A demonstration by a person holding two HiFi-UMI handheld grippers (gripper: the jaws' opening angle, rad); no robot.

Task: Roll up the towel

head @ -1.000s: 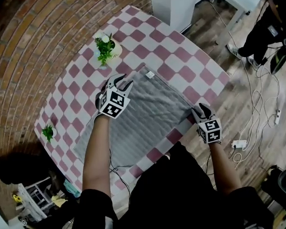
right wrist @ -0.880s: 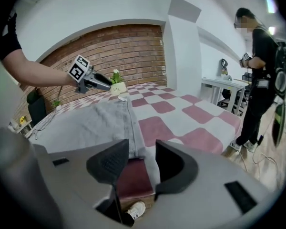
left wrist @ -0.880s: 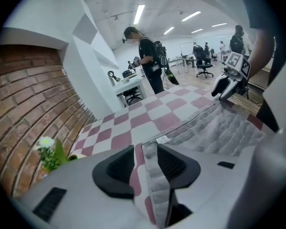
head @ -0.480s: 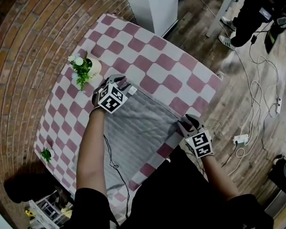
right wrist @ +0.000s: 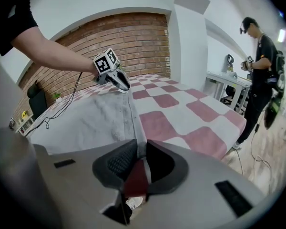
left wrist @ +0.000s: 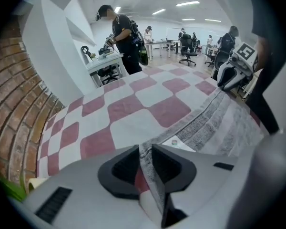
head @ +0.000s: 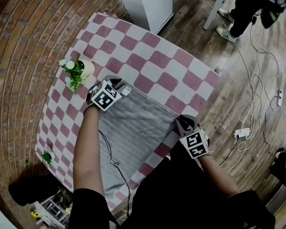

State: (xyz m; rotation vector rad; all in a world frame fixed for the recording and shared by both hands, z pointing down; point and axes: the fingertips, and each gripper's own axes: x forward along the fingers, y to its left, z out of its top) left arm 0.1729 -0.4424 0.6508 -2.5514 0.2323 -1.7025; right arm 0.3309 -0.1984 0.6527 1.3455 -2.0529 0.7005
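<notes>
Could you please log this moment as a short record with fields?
towel: grey, flat and unrolled on the checked table
left gripper: jaws have just been closing, now clamped on the towel corner beside its label
right gripper: jaws have just been closing, now clamped on the other corner of the same edge
potted plant: on the table near the left gripper, off the towel
progress: rolling not yet begun
</notes>
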